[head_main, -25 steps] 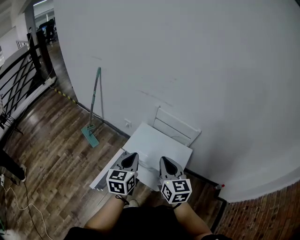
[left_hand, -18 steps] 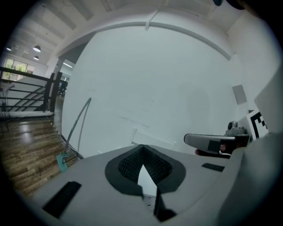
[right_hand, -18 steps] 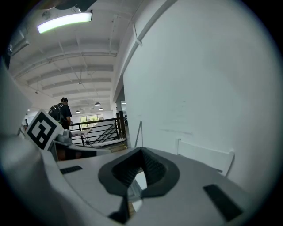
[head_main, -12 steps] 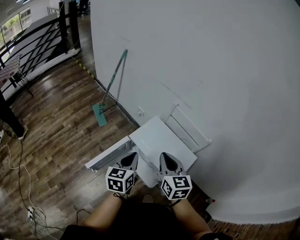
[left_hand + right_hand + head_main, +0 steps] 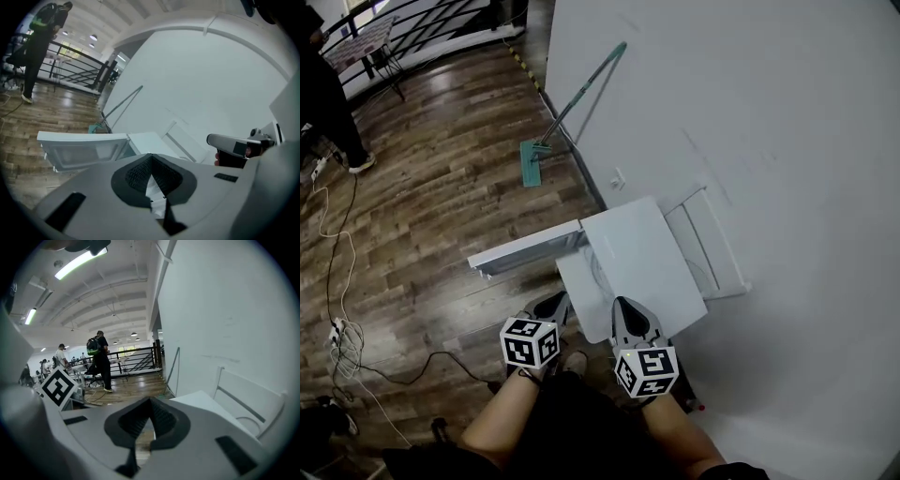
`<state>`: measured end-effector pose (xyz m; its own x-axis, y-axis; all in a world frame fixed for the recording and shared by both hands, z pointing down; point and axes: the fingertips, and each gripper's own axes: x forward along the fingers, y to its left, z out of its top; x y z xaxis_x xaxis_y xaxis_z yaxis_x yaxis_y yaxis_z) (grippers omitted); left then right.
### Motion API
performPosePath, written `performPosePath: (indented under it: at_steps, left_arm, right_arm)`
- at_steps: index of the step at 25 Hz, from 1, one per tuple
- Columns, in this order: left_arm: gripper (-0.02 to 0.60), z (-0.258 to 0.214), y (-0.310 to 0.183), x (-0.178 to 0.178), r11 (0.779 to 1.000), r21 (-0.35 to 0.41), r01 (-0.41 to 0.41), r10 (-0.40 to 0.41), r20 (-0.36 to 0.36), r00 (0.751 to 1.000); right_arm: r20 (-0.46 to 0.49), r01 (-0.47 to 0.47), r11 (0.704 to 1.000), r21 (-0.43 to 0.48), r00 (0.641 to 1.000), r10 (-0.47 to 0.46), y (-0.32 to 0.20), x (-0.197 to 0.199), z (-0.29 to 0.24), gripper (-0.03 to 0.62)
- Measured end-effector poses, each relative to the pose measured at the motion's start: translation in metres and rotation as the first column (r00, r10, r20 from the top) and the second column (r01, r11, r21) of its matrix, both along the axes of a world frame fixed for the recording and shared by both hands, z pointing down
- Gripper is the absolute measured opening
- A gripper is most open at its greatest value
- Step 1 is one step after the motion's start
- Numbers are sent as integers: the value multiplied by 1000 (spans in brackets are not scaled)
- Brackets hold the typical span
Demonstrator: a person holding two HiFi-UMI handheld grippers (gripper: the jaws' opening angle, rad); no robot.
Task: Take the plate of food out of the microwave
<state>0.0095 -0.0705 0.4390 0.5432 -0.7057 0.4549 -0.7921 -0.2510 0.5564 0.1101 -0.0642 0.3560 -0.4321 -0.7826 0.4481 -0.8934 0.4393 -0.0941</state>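
Microwave [image 5: 642, 258], white, stands on a white chair [image 5: 719, 251] by the wall [image 5: 769, 112], its door [image 5: 525, 255] swung open leftward; its inside is hidden. A green mop [image 5: 561, 111] leans on the wall beyond. Left gripper [image 5: 555, 306] and right gripper [image 5: 622, 306] hover beside it, jaws together, empty.

Large open-plan work hall, not a dwelling. Wood-plank floor [image 5: 422, 216] extends left of the left gripper [image 5: 560, 302]. Loose cables [image 5: 344, 339] lie on it further left. A flat mop [image 5: 577, 103] leans on the white wall [image 5: 750, 112] ahead. Above the right gripper [image 5: 150, 400]: ribbed ceiling, strip light [image 5: 77, 263]. Beyond it: black railing [image 5: 138, 359], a standing person [image 5: 101, 362].
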Motion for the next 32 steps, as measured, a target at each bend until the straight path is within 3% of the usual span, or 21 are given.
performPosePath:
  at_steps: [4, 9, 16, 21, 22, 23, 24, 26, 29, 32]
  left_arm:
    - [-9, 48, 4, 9, 999, -39, 21, -20, 16, 1000]
    - [-9, 119, -5, 18, 994, -107, 36, -39, -28, 999]
    - [-9, 220, -23, 28, 986, -161, 52, -73, -129, 989]
    - [-9, 260, -34, 58, 986, -168, 6, -43, -216, 975]
    - [17, 266, -37, 66, 986, -168, -8, -33, -240, 970]
    - [145, 272, -40, 75, 985, -170, -25, -20, -260, 965]
    - [184, 278, -44, 83, 984, -171, -42, -6, -272, 962]
    - [195, 290, -49, 97, 983, -173, -67, 16, -281, 960]
    - [303, 310, -61, 114, 976, -205, -71, 7, -296, 955]
    - [327, 329, -75, 126, 969, -241, -60, -17, -308, 951]
  right_arm:
    - [-2, 72, 996, -43, 997, -72, 6, -10, 48, 14]
    - [1, 108, 987, -121, 994, -109, 13, -16, 120, 14]
    - [-22, 94, 981, -170, 995, -99, 17, -17, 209, 14]
    - [-39, 40, 979, -200, 998, -49, 30, -4, 251, 14]
    - [-39, 33, 977, -212, 998, -42, 33, -2, 258, 14]
    - [-40, 29, 974, -223, 998, -39, 37, -1, 264, 14]
    - [-42, 28, 972, -232, 998, -39, 42, 0, 269, 14]
    - [-49, 30, 969, -244, 998, -43, 51, 1, 275, 14]
    - [-63, 27, 966, -256, 997, -44, 59, 5, 281, 14]
    - [-75, 26, 964, -266, 996, -47, 61, 8, 284, 14]
